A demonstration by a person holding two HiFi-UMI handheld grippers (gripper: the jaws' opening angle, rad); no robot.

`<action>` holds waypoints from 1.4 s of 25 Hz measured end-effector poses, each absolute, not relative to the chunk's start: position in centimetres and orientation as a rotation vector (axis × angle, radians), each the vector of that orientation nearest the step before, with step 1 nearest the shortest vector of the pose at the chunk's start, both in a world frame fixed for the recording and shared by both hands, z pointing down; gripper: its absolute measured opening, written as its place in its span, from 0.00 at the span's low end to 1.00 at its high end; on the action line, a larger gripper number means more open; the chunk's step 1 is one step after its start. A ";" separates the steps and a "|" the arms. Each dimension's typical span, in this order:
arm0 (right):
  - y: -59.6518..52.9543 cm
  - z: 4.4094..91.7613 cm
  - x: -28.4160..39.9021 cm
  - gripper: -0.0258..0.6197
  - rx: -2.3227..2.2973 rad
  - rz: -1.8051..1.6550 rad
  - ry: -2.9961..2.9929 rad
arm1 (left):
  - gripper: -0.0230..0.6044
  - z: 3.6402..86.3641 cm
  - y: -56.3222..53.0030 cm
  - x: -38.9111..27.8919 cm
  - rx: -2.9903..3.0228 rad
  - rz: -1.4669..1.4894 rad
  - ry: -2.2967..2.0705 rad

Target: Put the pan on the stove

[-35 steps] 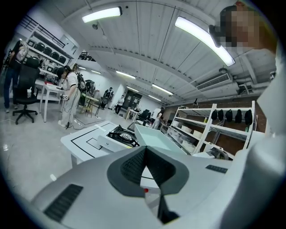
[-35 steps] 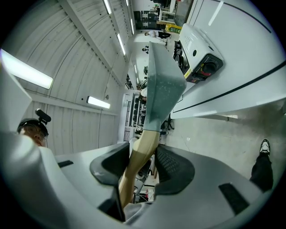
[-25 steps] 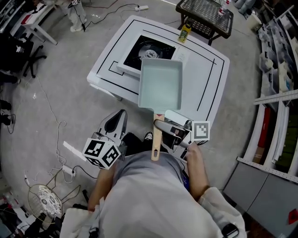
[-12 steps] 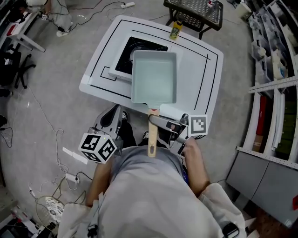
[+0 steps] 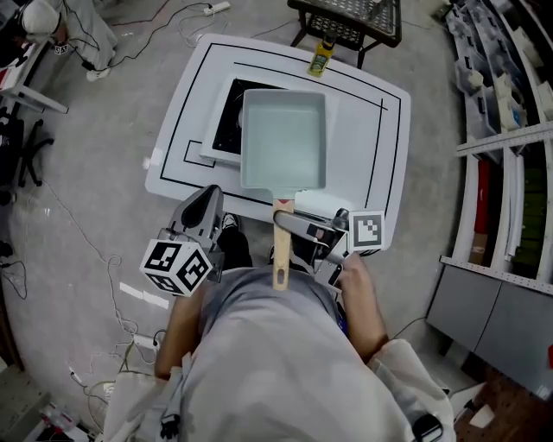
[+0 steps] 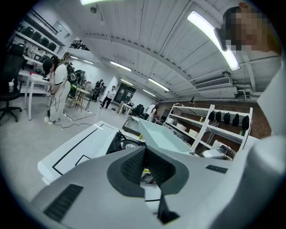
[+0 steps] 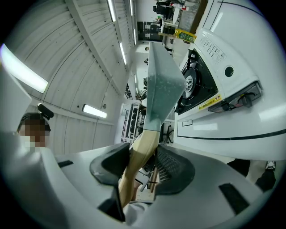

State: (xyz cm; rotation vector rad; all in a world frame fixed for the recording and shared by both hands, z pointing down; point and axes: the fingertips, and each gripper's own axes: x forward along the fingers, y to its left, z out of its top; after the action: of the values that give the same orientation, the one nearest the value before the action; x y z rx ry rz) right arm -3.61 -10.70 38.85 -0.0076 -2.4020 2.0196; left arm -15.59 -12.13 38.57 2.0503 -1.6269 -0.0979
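Note:
A pale teal rectangular pan (image 5: 284, 140) with a wooden handle (image 5: 281, 250) hangs in the air over the white table (image 5: 380, 147). It partly covers the portable stove (image 5: 226, 121) set on the table's left half. My right gripper (image 5: 294, 226) is shut on the wooden handle (image 7: 138, 156), and the pan body (image 7: 161, 85) juts out beyond the jaws, next to the stove (image 7: 210, 76). My left gripper (image 5: 200, 211) sits low at the table's near edge with its jaws together and nothing between them. From the left gripper view the pan (image 6: 163, 136) floats above the stove's burner (image 6: 125, 143).
A yellow bottle (image 5: 321, 59) stands at the table's far edge. Behind it is a black wire-mesh stand (image 5: 346, 17). Shelving (image 5: 505, 129) runs along the right side. Cables (image 5: 95, 259) lie on the floor at the left.
The pan, held in my right gripper, has shifted left and a little farther over the stove. The head view has also swung, so the table now sits squarer in frame.

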 end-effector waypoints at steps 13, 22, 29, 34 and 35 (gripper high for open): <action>-13.4 39.0 -7.7 0.32 0.113 2.063 -2.442 | 0.05 39.1 -16.5 -19.2 2.117 -0.048 -1.502; -14.5 38.3 -10.2 0.33 0.236 2.088 -2.488 | 0.05 38.2 -18.7 -21.6 2.183 -0.047 -1.404; -14.7 38.5 -12.5 0.33 0.333 2.090 -2.530 | 0.05 38.2 -19.6 -23.7 2.243 -0.030 -1.317; -14.6 38.7 -13.7 0.33 0.381 2.097 -2.546 | 0.05 38.3 -19.7 -25.1 2.262 -0.027 -1.284; -14.6 38.7 -13.9 0.33 0.391 2.096 -2.549 | 0.05 38.4 -19.7 -25.4 2.261 -0.026 -1.281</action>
State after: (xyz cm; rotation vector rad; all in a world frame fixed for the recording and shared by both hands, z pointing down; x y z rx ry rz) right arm -13.89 -14.58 38.66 0.3907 -2.5494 2.0960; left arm -25.36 -19.75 38.43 2.2615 -1.2809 -0.0261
